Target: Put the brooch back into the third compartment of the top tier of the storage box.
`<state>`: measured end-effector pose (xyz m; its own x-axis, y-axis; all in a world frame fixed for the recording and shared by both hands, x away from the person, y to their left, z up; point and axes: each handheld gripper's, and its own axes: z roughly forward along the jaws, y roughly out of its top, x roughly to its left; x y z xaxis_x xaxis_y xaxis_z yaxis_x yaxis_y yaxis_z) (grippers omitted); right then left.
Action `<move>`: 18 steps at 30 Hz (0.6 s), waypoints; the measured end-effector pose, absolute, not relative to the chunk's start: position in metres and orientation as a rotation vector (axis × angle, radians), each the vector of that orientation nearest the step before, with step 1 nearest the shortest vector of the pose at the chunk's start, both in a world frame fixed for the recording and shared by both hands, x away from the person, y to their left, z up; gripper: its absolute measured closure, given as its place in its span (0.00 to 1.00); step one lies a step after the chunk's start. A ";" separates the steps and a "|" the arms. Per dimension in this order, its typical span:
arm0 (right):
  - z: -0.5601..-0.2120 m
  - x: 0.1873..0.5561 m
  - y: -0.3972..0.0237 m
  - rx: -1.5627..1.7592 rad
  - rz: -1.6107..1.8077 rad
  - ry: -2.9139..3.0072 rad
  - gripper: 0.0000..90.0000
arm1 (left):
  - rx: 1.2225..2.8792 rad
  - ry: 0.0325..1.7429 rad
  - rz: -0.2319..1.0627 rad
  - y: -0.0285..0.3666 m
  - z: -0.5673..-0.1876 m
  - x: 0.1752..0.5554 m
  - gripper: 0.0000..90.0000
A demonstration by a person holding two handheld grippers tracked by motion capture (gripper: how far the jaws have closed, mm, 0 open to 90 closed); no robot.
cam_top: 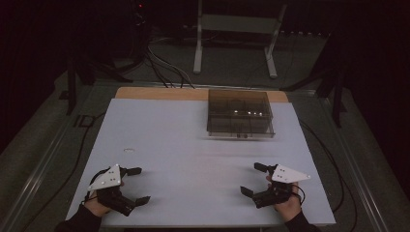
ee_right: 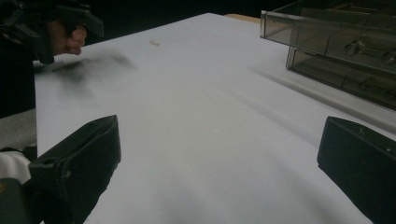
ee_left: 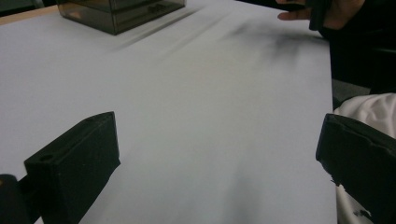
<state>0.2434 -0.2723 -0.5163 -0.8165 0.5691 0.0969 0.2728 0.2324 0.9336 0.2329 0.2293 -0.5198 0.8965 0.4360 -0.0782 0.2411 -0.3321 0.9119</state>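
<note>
I am holding my left gripper (cam_top: 138, 185) at the table's seven o'clock corner and my right gripper (cam_top: 251, 179) at five o'clock, both with jaws spread wide and gripping nothing. They are hovering over the white table (cam_top: 193, 145), well apart. The smoky clear compartment box (cam_top: 240, 114) is sitting at one o'clock by the far edge. A small pale scrap (cam_top: 128, 150) is lying at nine o'clock.

Looks like a lab/recording rig: dark curtained room, white worktop (cam_top: 193, 145), cables (cam_top: 164, 67) on the floor and a metal stand frame (cam_top: 237, 29) well beyond both tongs, smoked compartment box (cam_top: 239, 113) ahead.
</note>
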 end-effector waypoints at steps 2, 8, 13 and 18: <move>-0.516 0.243 -0.272 0.792 1.622 2.239 0.00 | 1.927 0.487 0.203 0.228 -0.517 0.233 0.01; -0.514 0.240 -0.272 0.790 1.634 2.231 0.00 | 1.905 0.462 0.216 0.228 -0.504 0.237 0.01; -0.514 0.241 -0.271 0.787 1.639 2.226 0.00 | 1.888 0.458 0.229 0.228 -0.496 0.240 0.01; -0.514 0.241 -0.270 0.787 1.647 2.221 0.00 | 1.873 0.459 0.232 0.228 -0.491 0.244 0.01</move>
